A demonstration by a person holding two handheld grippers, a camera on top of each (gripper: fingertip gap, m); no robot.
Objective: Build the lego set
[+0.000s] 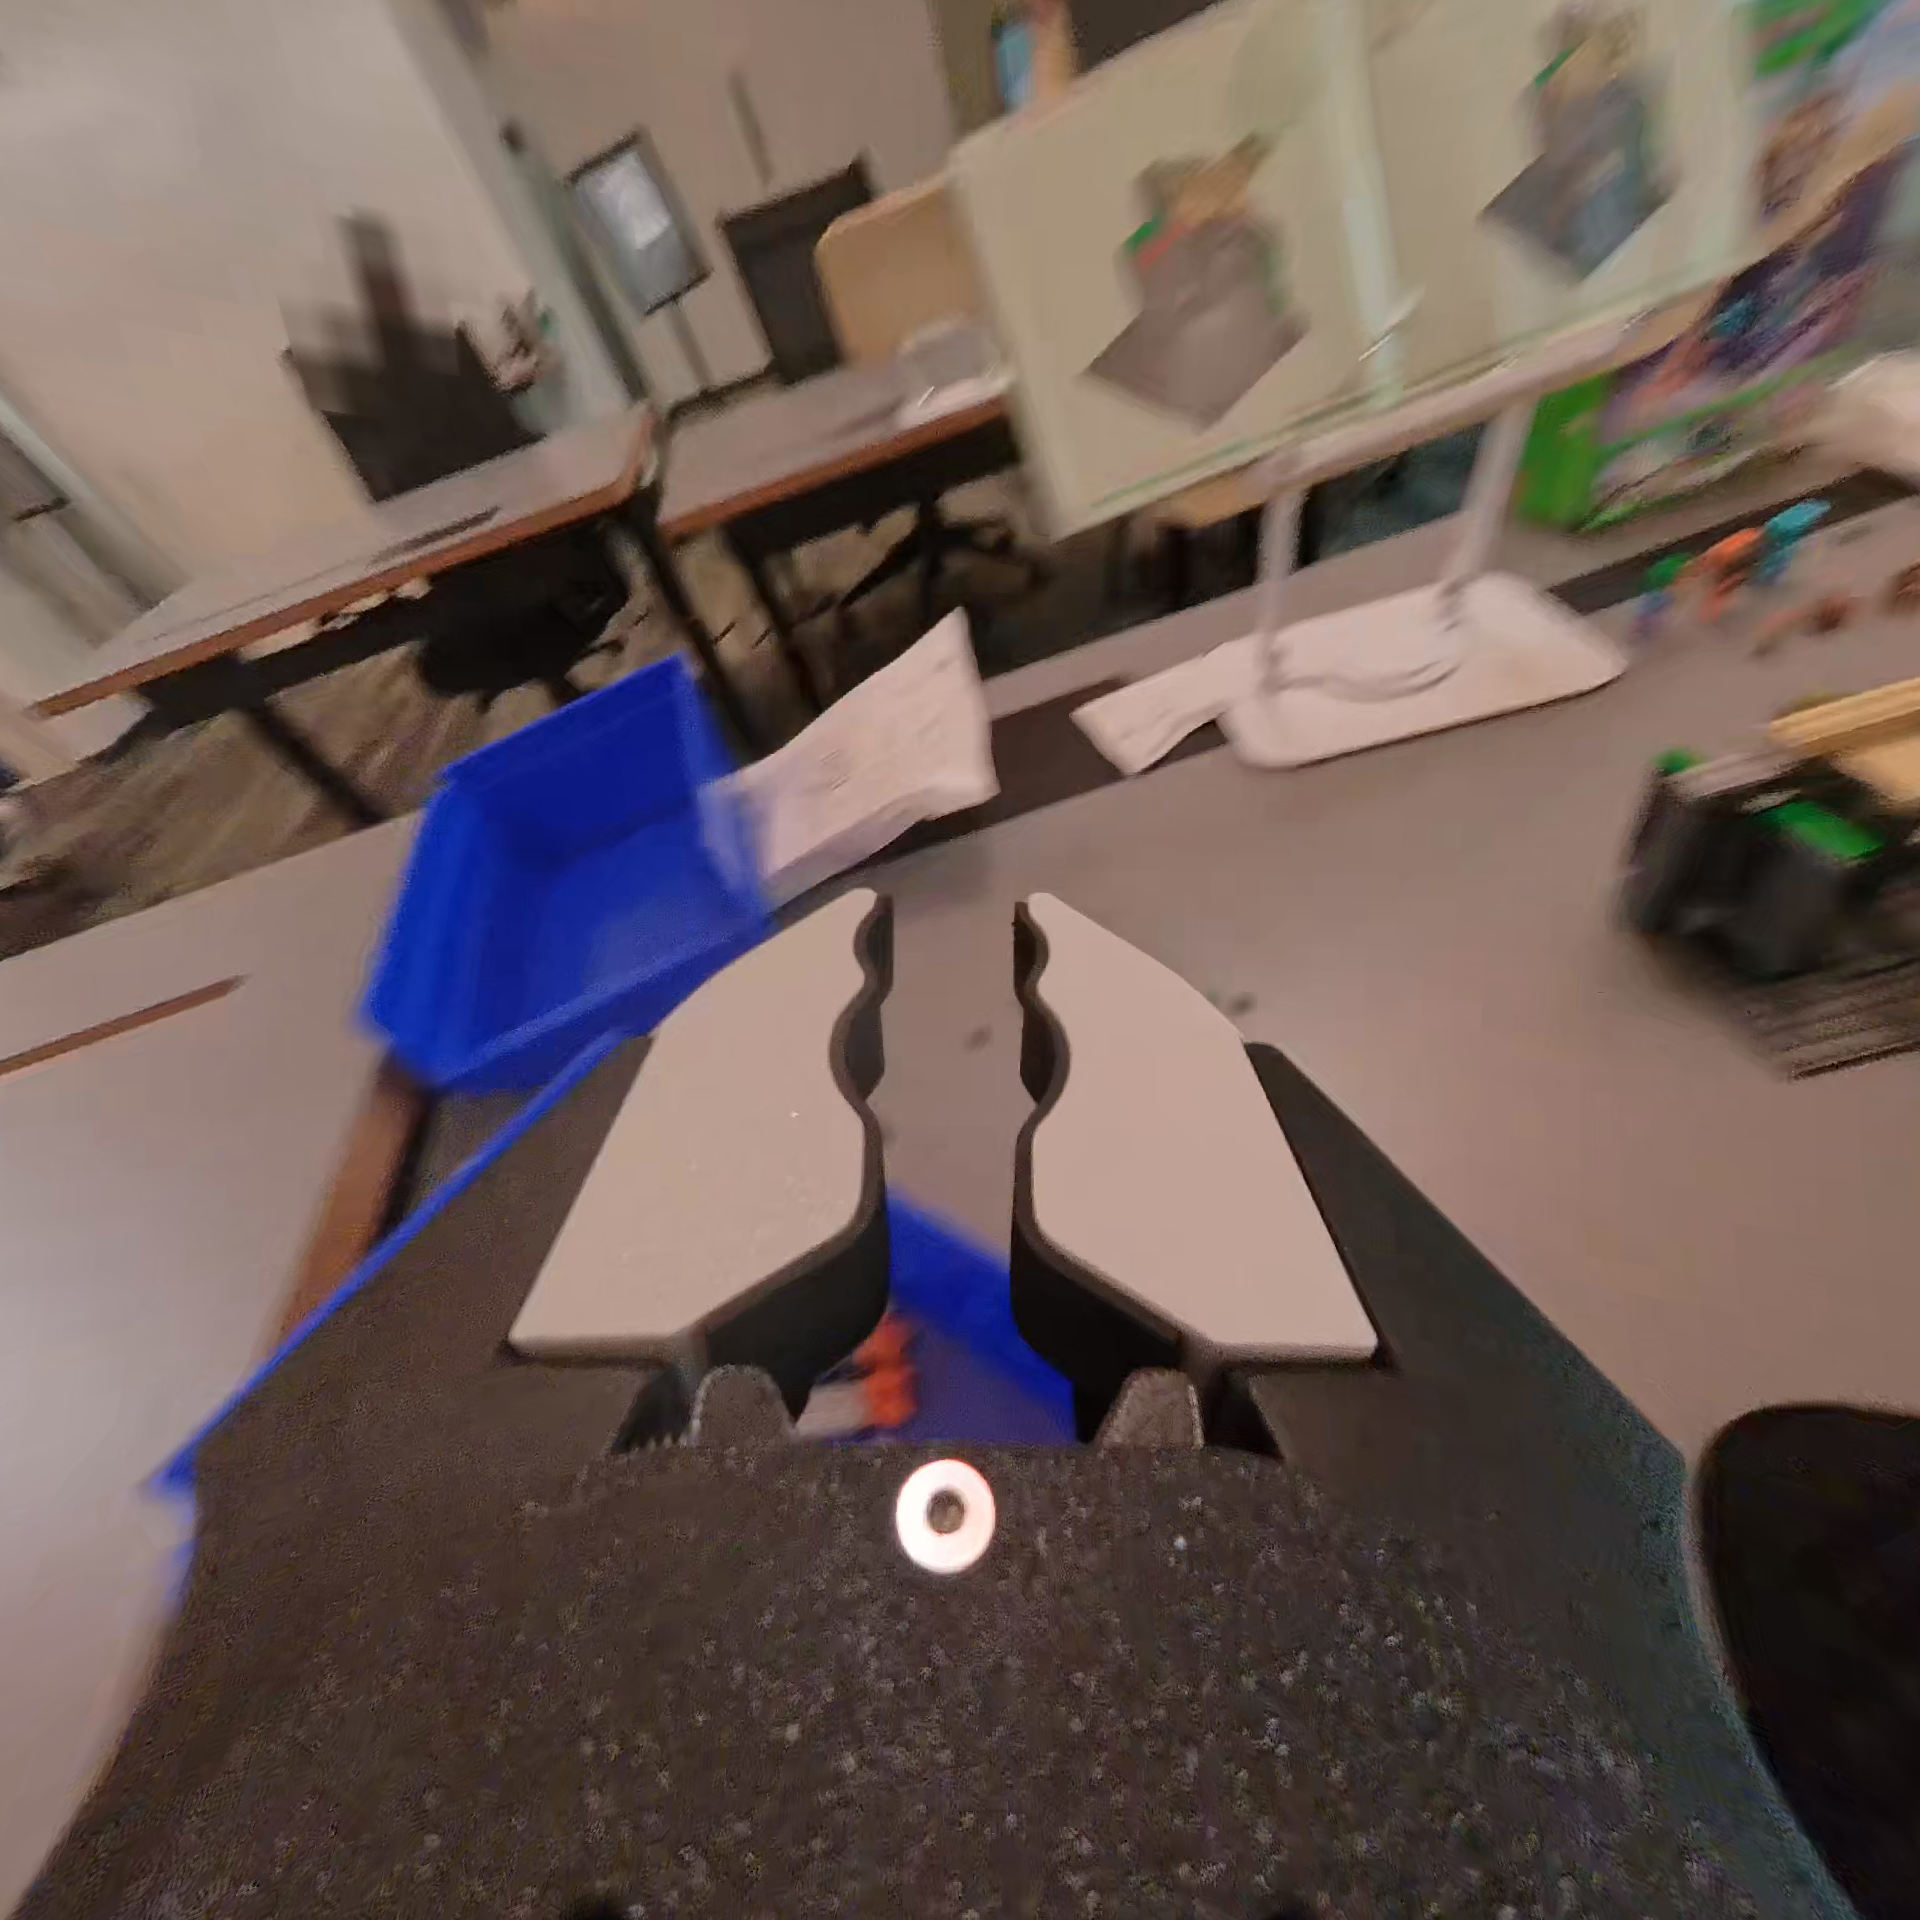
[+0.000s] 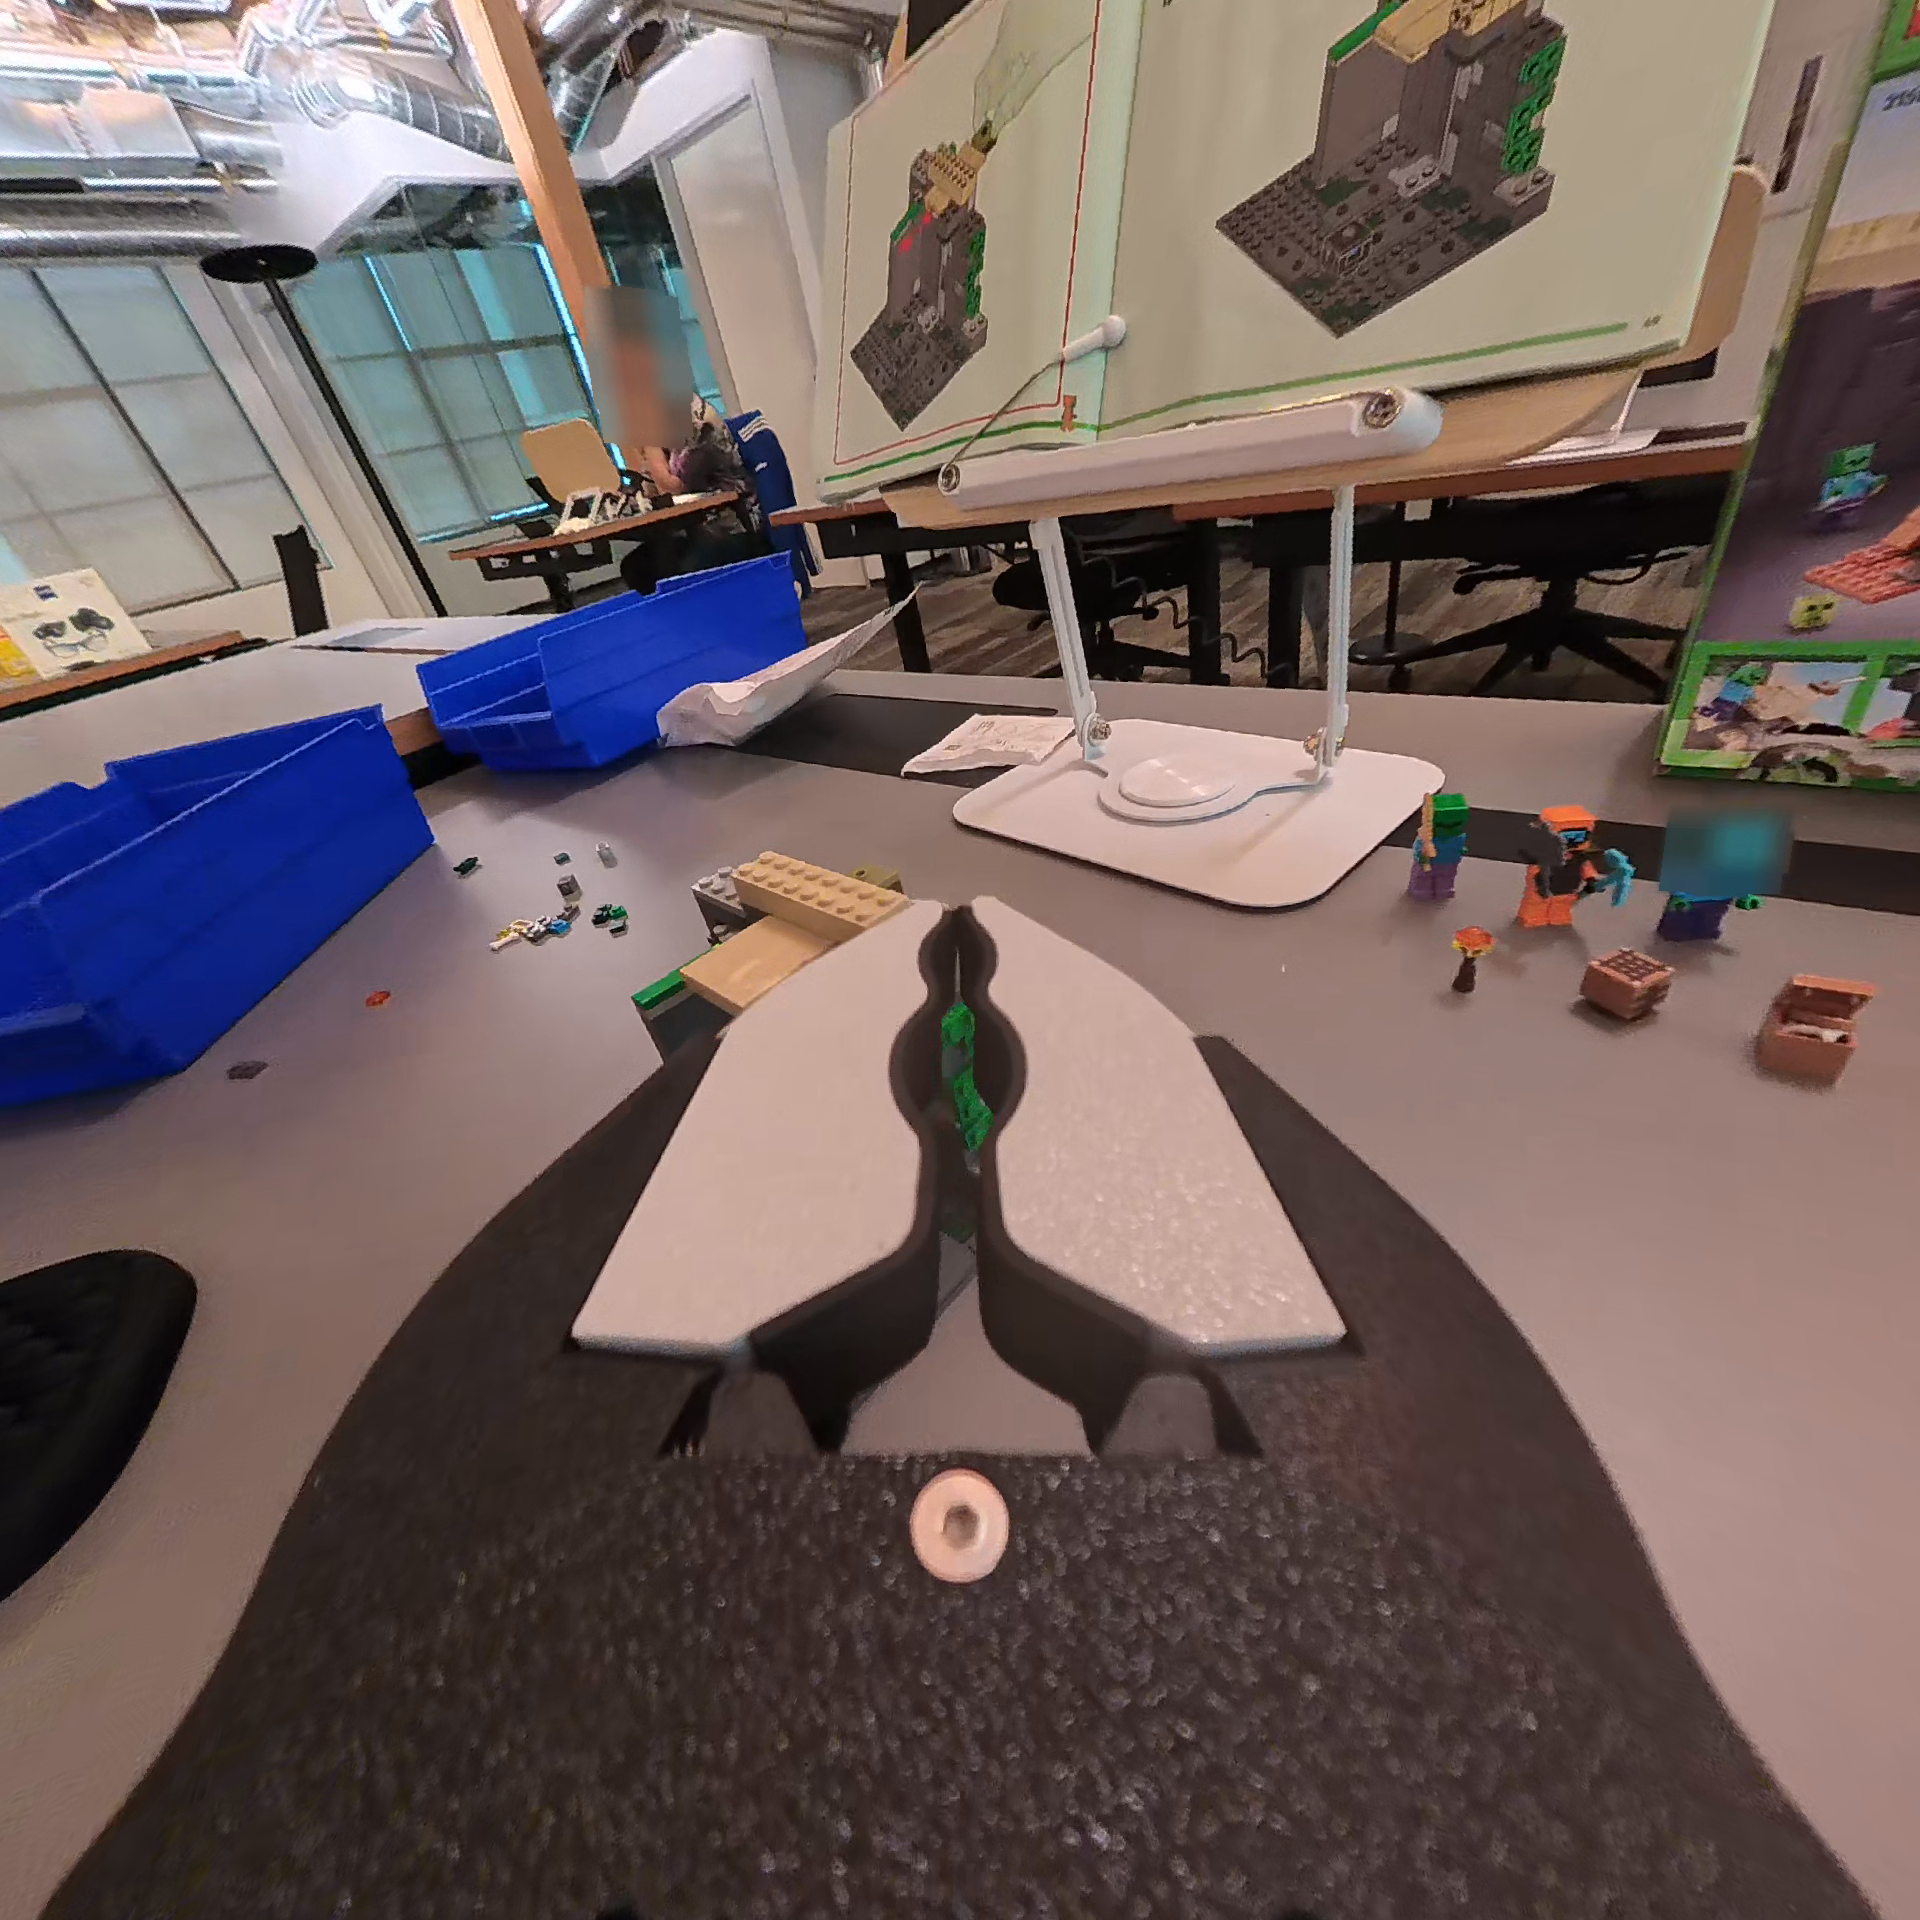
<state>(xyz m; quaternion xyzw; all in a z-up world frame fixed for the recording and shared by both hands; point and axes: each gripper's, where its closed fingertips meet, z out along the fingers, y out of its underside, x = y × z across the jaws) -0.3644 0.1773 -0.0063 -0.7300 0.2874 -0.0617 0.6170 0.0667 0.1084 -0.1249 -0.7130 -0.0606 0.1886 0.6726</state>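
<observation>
My right gripper [image 2: 956, 916] is shut, its fingertips touching, and sits right over the part-built lego model [image 2: 800, 914] of tan, grey and green bricks. Green pieces of the model [image 2: 961, 1081] show through the gap between the fingers; I cannot tell whether anything is pinched. My left gripper [image 1: 951, 914] is open and empty above the grey table, in a motion-blurred view. The model also shows in the left wrist view [image 1: 1756, 873], far to the right. Small loose pieces [image 2: 551, 920] lie on the table left of the model.
Blue bins [image 2: 208, 883] [image 2: 623, 665] stand at left; one [image 1: 561, 883] lies ahead of my left gripper. The instruction booklet [image 2: 1247, 208] rests on a white stand [image 2: 1195, 821]. Minifigures [image 2: 1558, 868], a small chest [image 2: 1813, 1029] and the set box [image 2: 1808, 520] stand at right. My right tips are roughly 25 cm from the small chest [image 2: 1813, 1029].
</observation>
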